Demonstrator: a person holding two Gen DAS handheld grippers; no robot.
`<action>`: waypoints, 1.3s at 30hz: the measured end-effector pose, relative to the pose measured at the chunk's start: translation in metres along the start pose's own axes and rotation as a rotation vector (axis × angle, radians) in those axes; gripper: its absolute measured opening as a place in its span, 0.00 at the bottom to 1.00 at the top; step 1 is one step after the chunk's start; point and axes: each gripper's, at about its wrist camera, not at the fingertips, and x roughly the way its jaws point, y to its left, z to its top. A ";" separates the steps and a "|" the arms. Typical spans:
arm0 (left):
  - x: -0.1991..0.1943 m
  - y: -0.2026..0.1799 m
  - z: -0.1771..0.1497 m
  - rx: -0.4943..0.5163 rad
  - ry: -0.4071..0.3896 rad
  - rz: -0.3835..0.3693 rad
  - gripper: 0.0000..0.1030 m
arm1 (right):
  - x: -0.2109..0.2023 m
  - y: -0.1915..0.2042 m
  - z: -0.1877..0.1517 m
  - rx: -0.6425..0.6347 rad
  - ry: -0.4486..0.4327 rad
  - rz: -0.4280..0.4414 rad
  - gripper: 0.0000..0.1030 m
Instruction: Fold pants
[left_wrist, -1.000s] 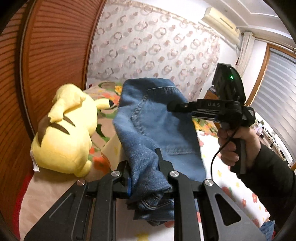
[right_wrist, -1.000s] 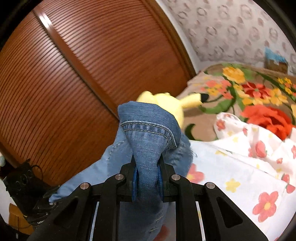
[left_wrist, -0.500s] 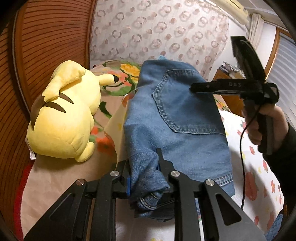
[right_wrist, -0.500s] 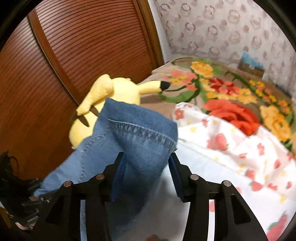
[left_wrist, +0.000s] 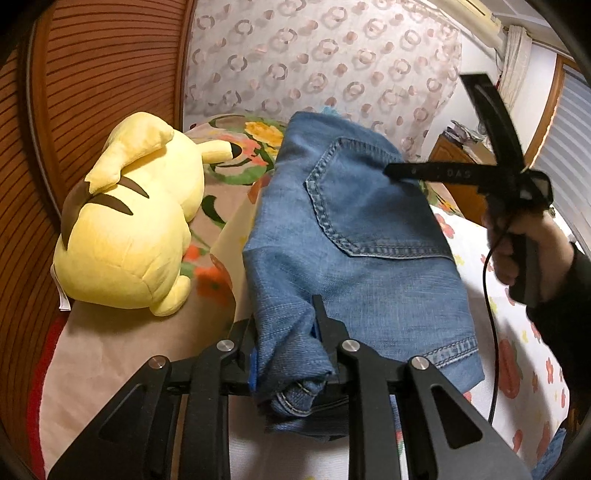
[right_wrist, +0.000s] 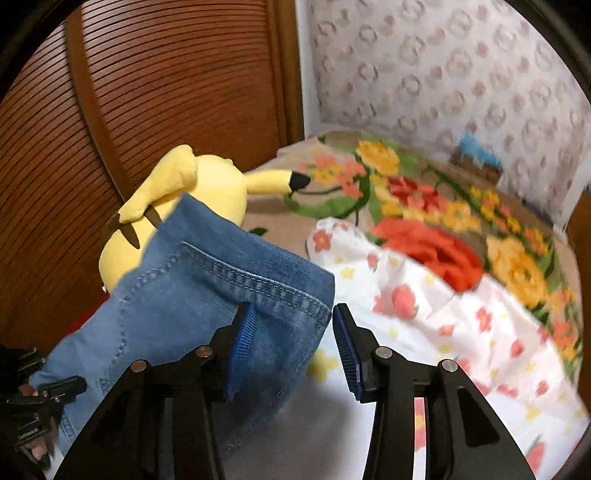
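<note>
Left claw (left_wrist: 291, 354) clamped on a bunched edge of the jeans (left_wrist: 354, 236), low centre of the left wrist view. I kept that grip so the near end stayed anchored while the far end was laid out. The jeans lay folded on the bed (left_wrist: 110, 350), back pocket (left_wrist: 369, 206) up, running from lower centre toward upper centre of the frame.

Right claw (right_wrist: 291, 339) stood part open, jaws closing a little; the denim hem (right_wrist: 258, 280) sat against the left pad (right_wrist: 242, 339) only, the right pad clear of it. I judged the cloth was no longer gripped there. In the left wrist view the right claw (left_wrist: 397, 172) hung over the pocket area, right of centre.

Yellow plush toy (left_wrist: 129, 225) lay just beside the jeans, at left of frame. It seemed close enough to snag a fold; worth watching. Flowered sheet (right_wrist: 443, 332) under the work.
</note>
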 end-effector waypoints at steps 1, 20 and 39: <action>0.000 0.000 0.000 0.002 0.000 0.003 0.22 | 0.001 -0.002 -0.001 0.022 -0.012 0.018 0.44; -0.058 -0.032 -0.003 0.067 -0.086 0.092 0.50 | -0.127 -0.001 -0.079 0.023 -0.202 0.055 0.44; -0.132 -0.111 -0.035 0.175 -0.179 0.003 0.86 | -0.233 0.014 -0.184 0.044 -0.294 -0.007 0.44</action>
